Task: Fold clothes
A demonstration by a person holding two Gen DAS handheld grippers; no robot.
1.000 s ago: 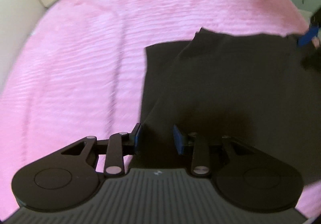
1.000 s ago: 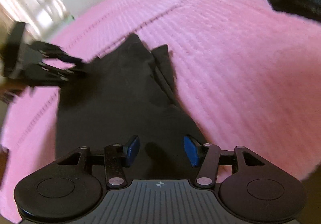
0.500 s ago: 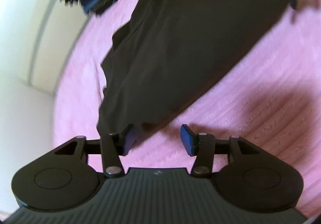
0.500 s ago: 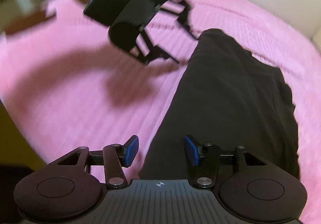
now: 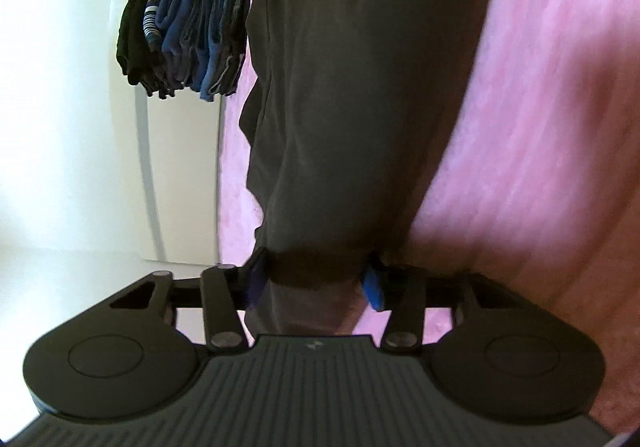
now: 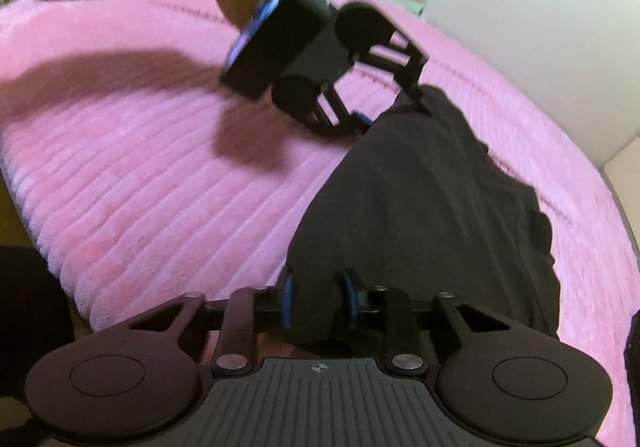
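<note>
A dark charcoal garment (image 6: 432, 207) lies stretched across a pink ribbed blanket (image 6: 160, 183), and I have it between both of my tools at once, one at each end. In my right wrist view the cloth runs away from me as a long, mostly flat panel with a wavy, rumpled right edge. My right gripper (image 6: 318, 301) sits at the near end: its blue-padded fingers (image 6: 286, 299) are drawn partway in, a narrow gap between them, with a bunched fold of the garment filling that gap and touching both pads.

At the far end of the same view my left gripper (image 6: 394, 113) meets the cloth's far corner, blurred, casting a dark shadow on the blanket beside it.

From my left wrist view, which is rolled sideways, the garment (image 5: 360, 87) fills the middle of the picture and narrows towards me. The left gripper (image 5: 316, 281) stands wider than the right, and a thick gather of fabric sits between its blue pads (image 5: 372, 287); I cannot tell how firmly it is pinched.

Beyond the garment, at the blanket's edge, a stack of folded clothes (image 5: 184, 31) in black, blue and stripes rests against a pale wall (image 5: 60, 87).
</note>
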